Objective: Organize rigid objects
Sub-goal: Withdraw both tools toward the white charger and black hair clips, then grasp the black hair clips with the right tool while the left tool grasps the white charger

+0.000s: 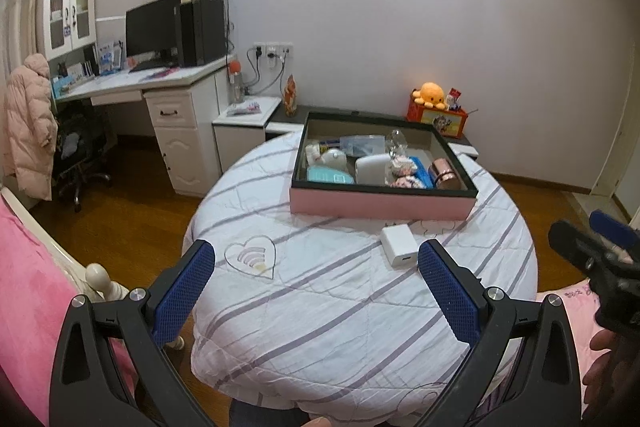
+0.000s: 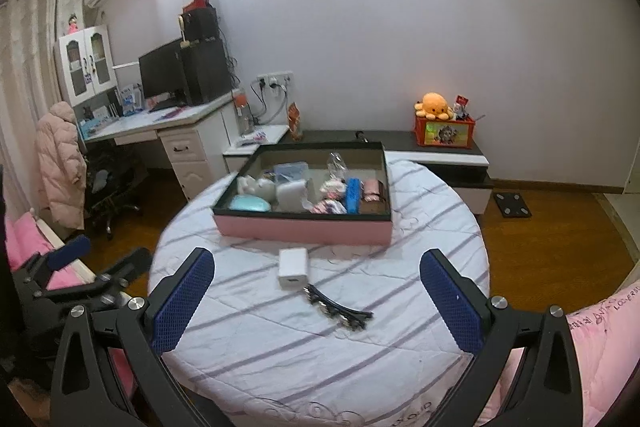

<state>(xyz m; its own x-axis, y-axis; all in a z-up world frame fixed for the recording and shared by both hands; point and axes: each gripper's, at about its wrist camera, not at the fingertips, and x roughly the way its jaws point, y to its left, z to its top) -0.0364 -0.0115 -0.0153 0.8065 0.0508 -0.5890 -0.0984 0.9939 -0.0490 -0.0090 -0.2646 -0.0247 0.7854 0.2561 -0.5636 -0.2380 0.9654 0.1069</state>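
Note:
A pink box (image 1: 378, 203) (image 2: 304, 230) with a dark rim sits at the far side of a round table under a striped white cloth (image 1: 320, 307) (image 2: 280, 339). It holds several small items, among them a white case (image 1: 373, 169) and a copper tin (image 1: 443, 177). A white charger block (image 1: 398, 246) (image 2: 294, 268) lies on the cloth in front of the box. A black hair clip (image 2: 340, 310) lies just behind the charger, nearer me. My left gripper (image 1: 316, 267) and right gripper (image 2: 316, 267) both hover open above the cloth, holding nothing.
The right gripper shows at the edge of the left wrist view (image 1: 596, 251), and the left one at the edge of the right wrist view (image 2: 76, 271). A white desk (image 1: 160, 83) with a monitor stands at the back left. A low cabinet (image 2: 440, 155) with an orange plush stands behind the table.

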